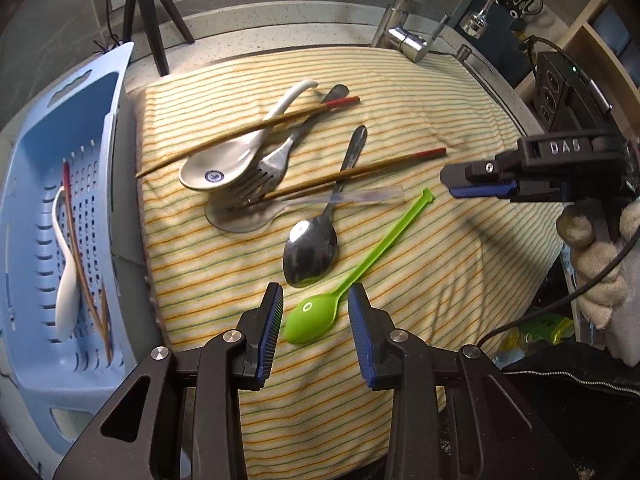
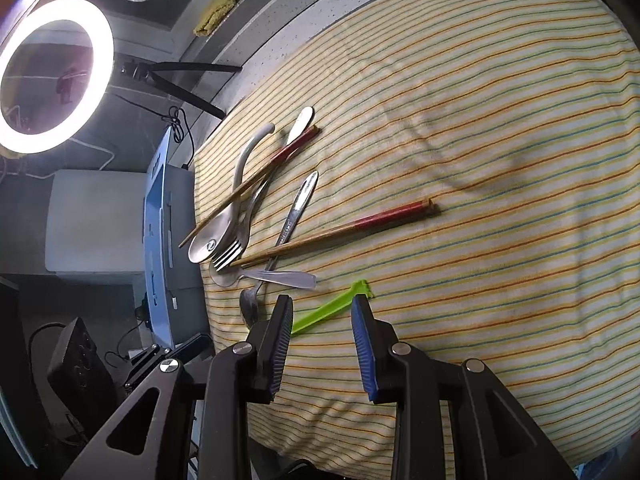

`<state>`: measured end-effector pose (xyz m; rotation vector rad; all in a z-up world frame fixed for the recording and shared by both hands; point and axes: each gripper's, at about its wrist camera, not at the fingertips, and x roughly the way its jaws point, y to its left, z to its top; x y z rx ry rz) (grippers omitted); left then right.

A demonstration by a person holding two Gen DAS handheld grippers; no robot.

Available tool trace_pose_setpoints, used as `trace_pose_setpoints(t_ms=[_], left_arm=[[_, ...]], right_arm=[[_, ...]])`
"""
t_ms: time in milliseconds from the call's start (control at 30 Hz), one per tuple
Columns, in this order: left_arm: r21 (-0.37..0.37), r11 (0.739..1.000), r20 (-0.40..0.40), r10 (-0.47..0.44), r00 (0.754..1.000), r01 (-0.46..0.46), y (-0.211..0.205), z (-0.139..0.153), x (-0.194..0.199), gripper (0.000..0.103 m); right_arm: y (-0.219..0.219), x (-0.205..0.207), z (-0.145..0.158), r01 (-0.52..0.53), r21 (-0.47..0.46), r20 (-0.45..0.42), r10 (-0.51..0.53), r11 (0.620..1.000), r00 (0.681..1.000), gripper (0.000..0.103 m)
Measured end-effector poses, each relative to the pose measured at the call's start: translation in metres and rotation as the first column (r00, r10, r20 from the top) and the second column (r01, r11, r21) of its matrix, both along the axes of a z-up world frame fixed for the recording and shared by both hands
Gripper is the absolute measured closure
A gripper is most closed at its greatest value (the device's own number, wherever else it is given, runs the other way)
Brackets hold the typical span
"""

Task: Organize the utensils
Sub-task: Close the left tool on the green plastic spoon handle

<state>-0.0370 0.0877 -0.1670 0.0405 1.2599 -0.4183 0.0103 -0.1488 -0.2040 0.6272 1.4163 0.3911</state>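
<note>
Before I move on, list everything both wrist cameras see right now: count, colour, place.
green spoon: 1, lime plastic, on the cloth between the left fingers
metal spoon: 1, steel, cloth centre
clear spoon: 1, transparent, under the fork
fork: 1, steel, beside the ceramic spoon
ceramic spoon: 1, white, on the cloth
chopsticks: red-tipped wood, two groups crossing the pile; count unclear
basket: 1, blue, left of the cloth, holding a white spoon and more chopsticks
cloth: 1, striped yellow
faucet: 1, chrome, far side
ring light: 1, white, lit
left gripper: open around the green spoon's bowl
right gripper: open over its handle
</note>
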Motion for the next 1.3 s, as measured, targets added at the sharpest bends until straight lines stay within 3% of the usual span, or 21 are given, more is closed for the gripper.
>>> trace_pose_setpoints(t_ms=[533,800,1300], left_arm=[[0.007,0.998,-0.047,-0.07,0.996,0.07,-0.009,-0.021,0.004,0.071],[0.006,0.997,-0.016,-0.074,0.997,0.074,-0.006,-0.009,0.013,0.071],[0.019,0.979,-0.034,-0.2,0.979,0.201,-0.042,-0.021,0.015,0.071]], right_arm=[[0.01,-0.005,-0.014,0.031,0.037,-0.082,-0.028,0.999,0.996,0.075],[-0.001,0.005,-0.011,0.082,0.032,-0.063,-0.08,0.996,0.995,0.075],[0.0,0.034,-0.016,0.137,0.062,-0.091,-0.131,0.989,0.987,0.075]])
